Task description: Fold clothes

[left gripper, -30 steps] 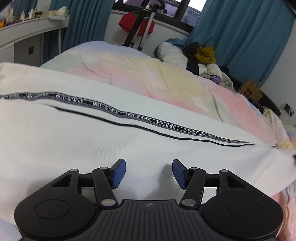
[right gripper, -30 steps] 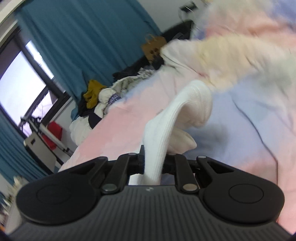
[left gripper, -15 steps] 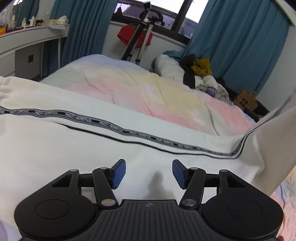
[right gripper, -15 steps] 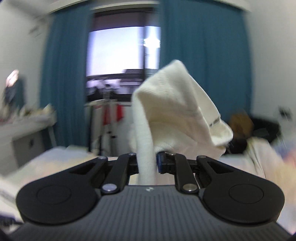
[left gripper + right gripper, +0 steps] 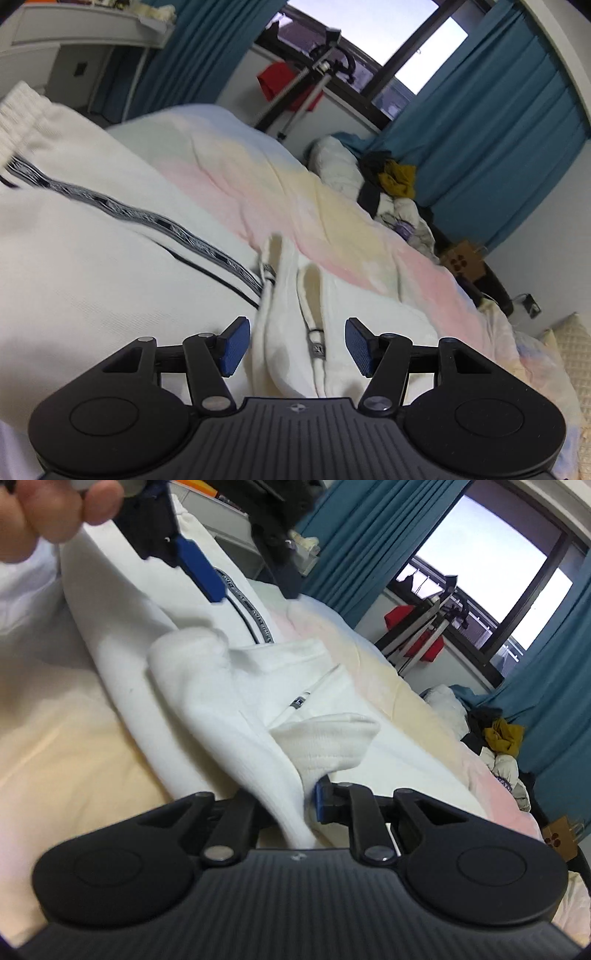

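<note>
The white trousers [image 5: 229,686] are spread on the bed [image 5: 332,221]. A cuff is clamped in the right gripper [image 5: 295,805]. The left gripper [image 5: 295,345] is held released above the folded leg.

What I can't make out from here

My right gripper [image 5: 295,805] has its left pad buried under the white trousers [image 5: 236,701], so only the blue edge of the other pad shows. The lettering on the trousers' black side tape [image 5: 147,218] is smeared by motion blur and I can't read it. The waistband [image 5: 14,114] runs off the left edge of the left wrist view. A hand [image 5: 48,506] in the top corner of the right wrist view is cropped and out of focus
</note>
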`<state>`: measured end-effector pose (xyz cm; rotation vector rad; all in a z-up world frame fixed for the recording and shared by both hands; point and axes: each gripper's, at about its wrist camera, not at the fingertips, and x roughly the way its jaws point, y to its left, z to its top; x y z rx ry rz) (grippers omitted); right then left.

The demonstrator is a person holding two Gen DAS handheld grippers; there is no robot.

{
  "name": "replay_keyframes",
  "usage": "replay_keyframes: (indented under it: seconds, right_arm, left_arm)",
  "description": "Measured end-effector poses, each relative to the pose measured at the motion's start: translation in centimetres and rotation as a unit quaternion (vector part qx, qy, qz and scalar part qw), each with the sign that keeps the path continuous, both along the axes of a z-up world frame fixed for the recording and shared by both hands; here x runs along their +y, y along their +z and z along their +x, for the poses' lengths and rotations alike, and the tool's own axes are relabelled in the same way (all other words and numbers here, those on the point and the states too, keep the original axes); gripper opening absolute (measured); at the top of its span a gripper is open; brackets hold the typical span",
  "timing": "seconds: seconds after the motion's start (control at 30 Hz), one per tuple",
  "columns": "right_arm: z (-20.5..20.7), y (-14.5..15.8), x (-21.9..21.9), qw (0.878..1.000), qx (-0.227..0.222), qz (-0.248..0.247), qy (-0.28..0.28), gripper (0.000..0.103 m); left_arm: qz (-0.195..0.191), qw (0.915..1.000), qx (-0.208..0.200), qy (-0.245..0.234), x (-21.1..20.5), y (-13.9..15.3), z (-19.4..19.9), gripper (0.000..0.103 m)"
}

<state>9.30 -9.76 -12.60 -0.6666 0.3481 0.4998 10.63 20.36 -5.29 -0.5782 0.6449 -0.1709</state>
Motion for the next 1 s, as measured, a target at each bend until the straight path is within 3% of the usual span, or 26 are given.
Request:
replay_keyframes:
  seconds: [0.2, 0.43, 0.57, 0.67, 0.8, 0.87, 0.9, 0.97, 1.0]
  right_arm:
    - [-0.3, 1.2, -1.3, 0.998, 0.030, 0.059, -0.005, 0.021]
    - [-2.6, 4.8, -3.3, 0.987, 0.070, 0.143, 0.003, 0.048]
    - [-4.0, 6.9, -4.5, 0.977, 0.092, 0.191, 0.008, 0.053]
    - [-2.5, 7.9, -7.2, 0.965, 0.080, 0.247, -0.043, 0.053]
    - [1.0, 6.7, -9.5, 0.952, 0.060, 0.251, -0.163, 0.053]
    - [3.1, 4.5, -11.0, 0.928, 0.114, 0.270, -0.231, 0.053]
    - [4.0, 3.3, -12.0, 0.907, 0.158, 0.292, -0.260, 0.053]
    - [5.2, 1.0, -14.4, 0.848, 0.233, 0.375, -0.292, 0.053]
    - [5.0, 0.7, -15.2, 0.831, 0.243, 0.404, -0.295, 0.052]
  left_arm:
    - [0.025, 0.9994, 0.020, -0.015, -1.6, -1.5, 1.3, 0.062]
    - [0.070, 0.9963, 0.047, -0.016, -3.1, -3.3, 2.2, 0.061]
    - [0.082, 0.9957, 0.040, -0.015, -3.8, -3.2, 2.2, 0.061]
    - [0.073, 0.9971, 0.020, -0.007, -3.9, -2.7, 1.4, 0.061]
    - [0.053, 0.9983, -0.021, 0.012, -3.7, -1.2, -0.4, 0.061]
    - [0.020, 0.9992, -0.034, 0.006, -3.8, -0.6, -1.2, 0.062]
    - [0.001, 0.9992, -0.039, 0.001, -3.9, -0.3, -1.7, 0.063]
    - [-0.032, 0.9983, -0.047, -0.014, -4.2, 0.2, -2.7, 0.066]
    - [-0.047, 0.9975, -0.049, -0.021, -4.4, 0.3, -3.2, 0.067]
